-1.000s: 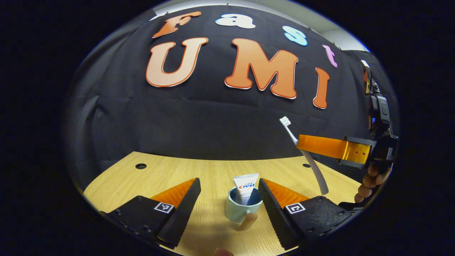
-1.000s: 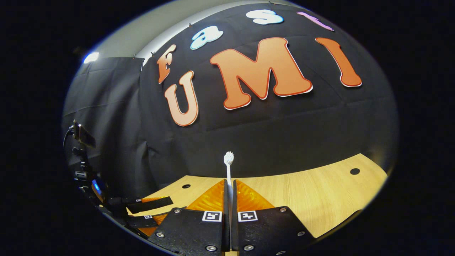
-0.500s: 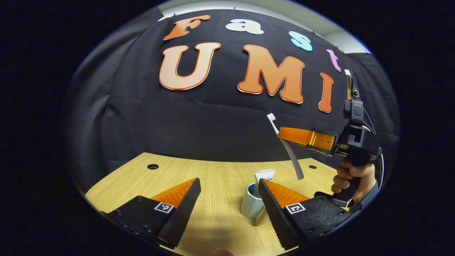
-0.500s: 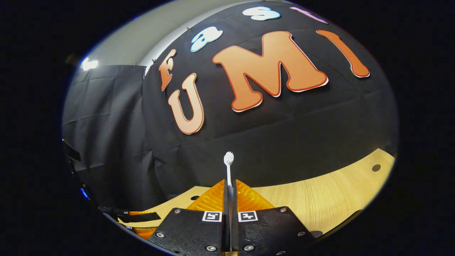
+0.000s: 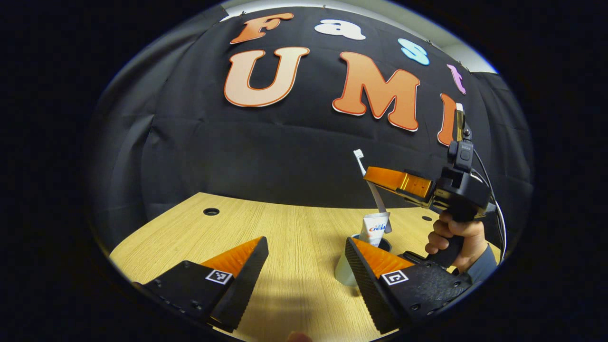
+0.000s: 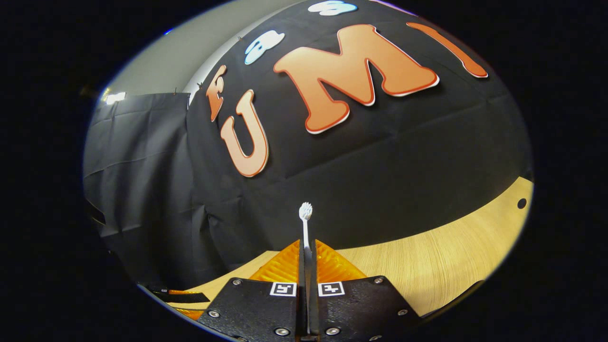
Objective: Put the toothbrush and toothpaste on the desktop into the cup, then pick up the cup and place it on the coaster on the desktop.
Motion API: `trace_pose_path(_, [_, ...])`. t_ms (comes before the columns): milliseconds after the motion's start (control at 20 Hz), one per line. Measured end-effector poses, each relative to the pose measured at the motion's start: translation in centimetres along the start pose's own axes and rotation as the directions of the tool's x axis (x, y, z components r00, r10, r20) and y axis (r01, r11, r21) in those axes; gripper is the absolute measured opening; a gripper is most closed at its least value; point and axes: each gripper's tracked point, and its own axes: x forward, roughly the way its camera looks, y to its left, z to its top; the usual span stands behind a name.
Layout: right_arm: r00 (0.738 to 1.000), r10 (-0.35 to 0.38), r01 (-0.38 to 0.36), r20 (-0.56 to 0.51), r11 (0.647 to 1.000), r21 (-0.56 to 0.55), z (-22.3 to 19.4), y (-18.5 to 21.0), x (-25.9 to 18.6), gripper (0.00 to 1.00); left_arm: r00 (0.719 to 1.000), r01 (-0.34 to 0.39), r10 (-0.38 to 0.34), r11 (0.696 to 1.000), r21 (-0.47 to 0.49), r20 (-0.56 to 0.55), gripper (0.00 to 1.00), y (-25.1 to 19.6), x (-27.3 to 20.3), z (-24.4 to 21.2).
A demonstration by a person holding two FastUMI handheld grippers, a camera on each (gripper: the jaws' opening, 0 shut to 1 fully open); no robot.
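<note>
Surface: the light wooden desktop carries the scene; round cable holes sit near its far edge, against the black cloth wall.
Your left gripper: held low over the near edge of the surface, its jaws spread wide with nothing between them.
Your right gripper: seen from the left gripper view above the far right part of the surface, gripped by your hand; in the right gripper view its jaws are clenched on the toothbrush stem.
Cup: the pale blue-white cup stands toward the right of the surface, partly hidden behind your left gripper's right finger.
Toothpaste: the white toothpaste tube stands upright inside the cup, its flat end above the rim.
Toothbrush: the slim white toothbrush hangs tilted, bristle head uppermost, its lower end just above the cup beside the tube; you cannot tell whether it touches the tube.
</note>
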Motion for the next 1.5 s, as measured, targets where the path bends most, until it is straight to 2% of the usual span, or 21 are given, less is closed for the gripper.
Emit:
trace_pose_path(350, [0.999, -0.006, 0.007, -0.044, 1.0, 0.028, -2.6, -1.3, -0.4, 0.02, 0.999, -0.011, 0.01, 1.0, -0.018, -0.04, 0.98, 0.7, 0.0, -1.5])
trace_pose_path(1000, [0.999, -0.005, 0.005, -0.04, 1.0, -0.005, -1.7, -0.7, -4.2, 0.08, 0.998, 0.015, -0.017, 0.999, -0.028, -0.058, 0.98, -1.4, -1.5, -2.2])
trace_pose_path(1100, [0.998, 0.001, -0.002, -0.056, 1.0, -0.019, -1.6, -0.6, -5.0, 0.13, 0.998, 0.034, -0.036, 0.999, -0.029, -0.061, 0.98, -2.2, -1.7, -2.1])
trace_pose_path(1250, [0.999, 0.006, -0.008, -0.049, 0.999, -0.048, -0.4, -0.2, -6.7, 0.29, 0.996, 0.066, -0.066, 0.998, -0.003, -0.058, 0.98, -3.6, -2.0, -1.4])
trace_pose_path(1300, [0.999, 0.004, -0.007, -0.036, 0.998, -0.063, 0.2, 0.0, -7.2, 0.31, 0.995, 0.078, -0.077, 0.997, 0.012, -0.058, 0.98, -4.1, -2.1, -1.1])
trace_pose_path(1350, [1.0, 0.0, -0.002, -0.023, 0.996, -0.084, 0.9, 0.0, -8.0, 0.37, 0.994, 0.091, -0.089, 0.995, 0.03, -0.058, 0.98, -4.6, -2.2, -0.8])
trace_pose_path(1400, [1.0, -0.008, 0.006, -0.015, 0.994, -0.11, 1.5, 0.0, -8.6, 0.51, 0.993, 0.101, -0.098, 0.994, 0.046, -0.061, 0.98, -5.0, -2.2, -0.5])
trace_pose_path(1450, [1.0, -0.014, 0.013, -0.007, 0.991, -0.137, 2.2, -0.1, -9.4, 0.47, 0.991, 0.117, -0.112, 0.991, 0.059, -0.073, 0.98, -5.5, -2.0, -0.3])
trace_pose_path(1500, [1.0, -0.025, 0.025, 0.001, 0.987, -0.16, 2.8, -0.1, -10.2, 0.53, 0.988, 0.131, -0.125, 0.989, 0.063, -0.09, 0.98, -5.8, -1.7, -0.3])
